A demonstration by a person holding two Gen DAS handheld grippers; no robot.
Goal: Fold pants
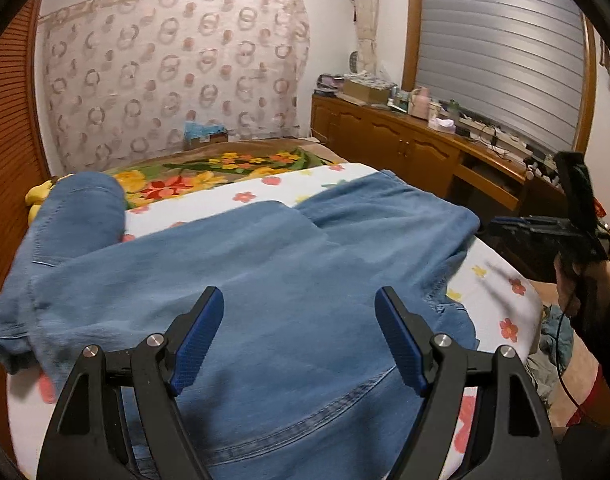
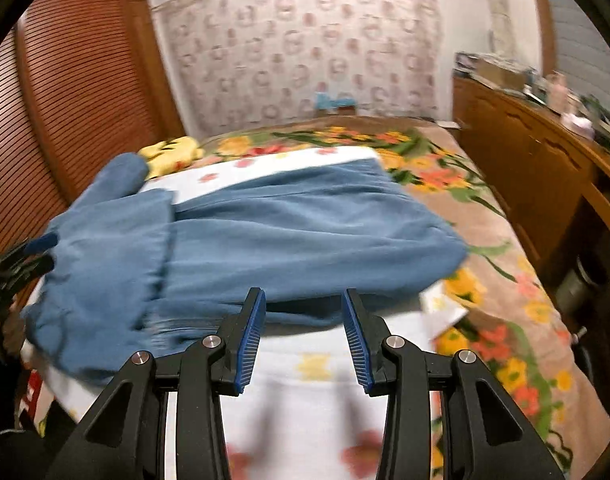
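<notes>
Blue denim pants (image 1: 265, 256) lie spread over a white flowered sheet (image 1: 289, 184) on the bed, one leg folded across and another part bunched at the left. My left gripper (image 1: 300, 294) hovers open over the seat of the pants, with nothing between its blue pads. In the right wrist view the pants (image 2: 289, 232) lie crosswise. My right gripper (image 2: 303, 294) stands open at their near edge, above the sheet (image 2: 313, 380), and holds nothing. The right gripper (image 1: 501, 226), held by a hand, also shows at the bed's right side. The left gripper's fingers (image 2: 41, 244) show at the left edge.
A brown floral blanket (image 2: 485, 264) covers the bed beyond and right of the sheet. A wooden cabinet (image 1: 405, 140) with clutter on top runs along the right wall. Slatted wooden doors (image 2: 77, 80) stand at the left. A yellow cloth (image 2: 173, 152) lies by the far pants leg.
</notes>
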